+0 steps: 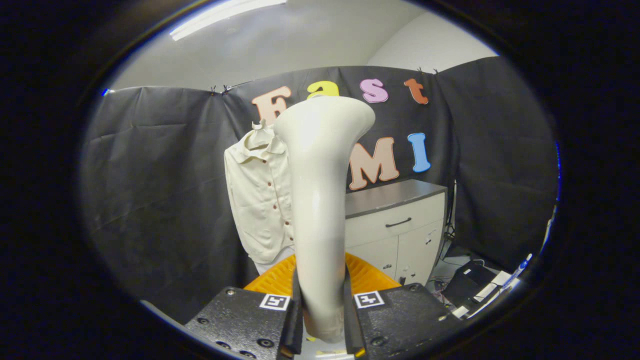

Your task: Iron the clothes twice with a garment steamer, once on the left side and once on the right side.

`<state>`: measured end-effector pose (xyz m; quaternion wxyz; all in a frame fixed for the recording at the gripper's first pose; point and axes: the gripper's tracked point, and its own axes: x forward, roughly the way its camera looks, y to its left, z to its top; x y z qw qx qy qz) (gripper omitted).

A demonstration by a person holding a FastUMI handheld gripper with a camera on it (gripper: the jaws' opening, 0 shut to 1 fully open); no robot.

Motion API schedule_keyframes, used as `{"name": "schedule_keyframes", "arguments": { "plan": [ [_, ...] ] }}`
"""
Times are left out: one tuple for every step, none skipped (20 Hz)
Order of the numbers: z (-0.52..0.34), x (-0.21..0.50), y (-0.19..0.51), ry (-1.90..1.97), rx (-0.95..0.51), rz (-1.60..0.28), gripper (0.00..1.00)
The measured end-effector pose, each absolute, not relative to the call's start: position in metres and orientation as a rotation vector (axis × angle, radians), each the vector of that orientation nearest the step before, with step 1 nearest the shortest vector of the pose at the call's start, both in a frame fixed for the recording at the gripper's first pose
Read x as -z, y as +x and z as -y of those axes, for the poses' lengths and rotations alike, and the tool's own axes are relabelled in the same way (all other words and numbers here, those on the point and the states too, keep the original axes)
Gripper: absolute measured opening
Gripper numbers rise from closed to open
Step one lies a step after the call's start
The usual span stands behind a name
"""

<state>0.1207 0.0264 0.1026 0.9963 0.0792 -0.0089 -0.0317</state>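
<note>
A white garment steamer (320, 200) stands upright between my fingers, its handle clamped low down and its flared head at the top. My gripper (320, 305) is shut on the steamer's handle. Beyond it hangs a cream button-up shirt (260, 200) in front of the black cloth wall, its right part hidden behind the steamer. The steamer's head is level with the shirt's collar and apart from the fabric.
A white cabinet (400, 225) with a grey top and a dark drawer handle stands to the right of the shirt. Some orange ribbed object (370, 277) sits just past my fingers. Black boxes and cables (470, 285) lie on the floor at the right.
</note>
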Motion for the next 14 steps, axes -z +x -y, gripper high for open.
{"name": "schedule_keyframes", "arguments": {
  "plan": [
    [-0.028, -0.102, 0.122, 0.158, 0.062, 0.016, 0.32],
    [-0.032, -0.102, 0.122, 0.159, 0.056, 0.015, 0.32],
    [-0.036, -0.103, 0.121, 0.158, 0.049, 0.017, 0.32],
    [-0.041, -0.106, 0.121, 0.155, 0.042, 0.018, 0.32],
    [-0.045, -0.106, 0.122, 0.149, 0.035, 0.016, 0.32],
    [-0.048, -0.106, 0.123, 0.144, 0.031, 0.013, 0.32],
    [-0.051, -0.105, 0.122, 0.141, 0.029, 0.011, 0.32],
    [-0.052, -0.105, 0.121, 0.143, 0.031, 0.009, 0.32],
    [-0.053, -0.105, 0.120, 0.148, 0.033, 0.010, 0.32],
    [-0.054, -0.107, 0.119, 0.151, 0.036, 0.011, 0.33],
    [-0.054, -0.106, 0.119, 0.152, 0.039, 0.013, 0.33],
    [-0.053, -0.107, 0.119, 0.152, 0.043, 0.011, 0.33],
    [-0.053, -0.106, 0.119, 0.153, 0.046, 0.008, 0.33],
    [-0.053, -0.107, 0.120, 0.156, 0.050, 0.010, 0.33]
  ]
}}
